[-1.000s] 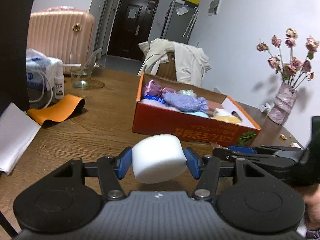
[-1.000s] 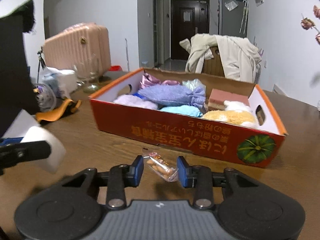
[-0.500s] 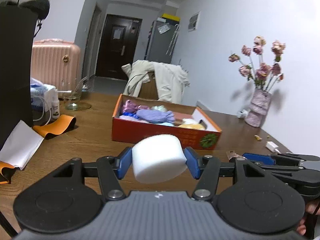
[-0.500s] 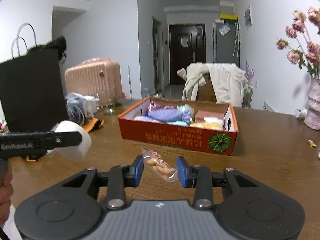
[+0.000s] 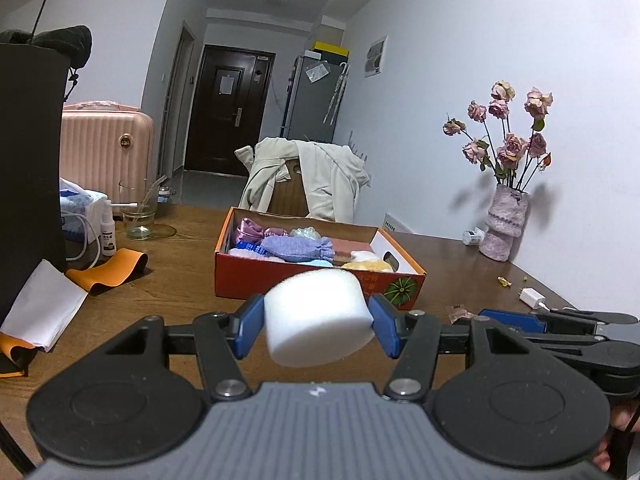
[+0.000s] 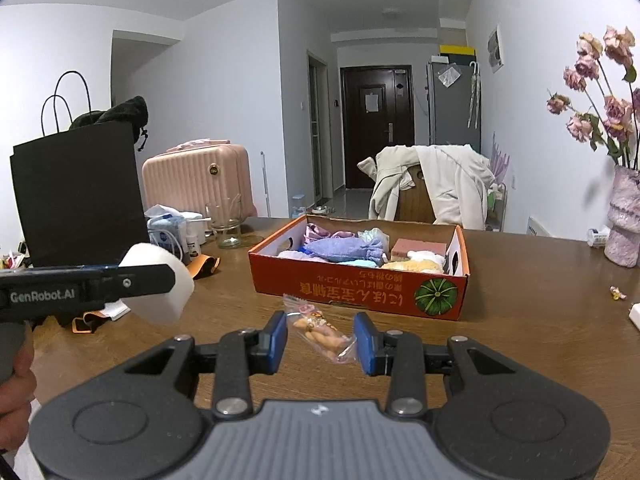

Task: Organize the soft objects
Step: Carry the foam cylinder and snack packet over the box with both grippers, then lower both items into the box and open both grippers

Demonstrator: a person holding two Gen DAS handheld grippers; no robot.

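My left gripper (image 5: pixel 316 322) is shut on a white foam cylinder (image 5: pixel 312 304), which hangs above the wooden table. In the right wrist view that foam (image 6: pixel 168 304) shows at the left, behind a left finger (image 6: pixel 120 282). My right gripper (image 6: pixel 320 340) is shut on a clear snack packet (image 6: pixel 320 330), also off the table. From the left wrist view, the packet (image 5: pixel 458 312) peeks out beside the right fingers (image 5: pixel 512 318). Ahead of both stands the orange cardboard box (image 5: pixel 248 276) (image 6: pixel 360 288), holding several soft items, among them a purple cloth pouch (image 6: pixel 340 250).
A black paper bag (image 6: pixel 80 192) stands at the left, with an orange band (image 5: pixel 116 270), white paper (image 5: pixel 40 308), a glass (image 5: pixel 138 216) and a spray bottle near it. A vase of dried roses (image 5: pixel 504 228) and a white charger (image 5: pixel 530 295) sit at the right. Behind the box is a chair draped with a jacket (image 6: pixel 432 184).
Both grippers have drawn back from the box and risen, so the box looks smaller and farther away. The foam and the packet have stayed in the same grips.
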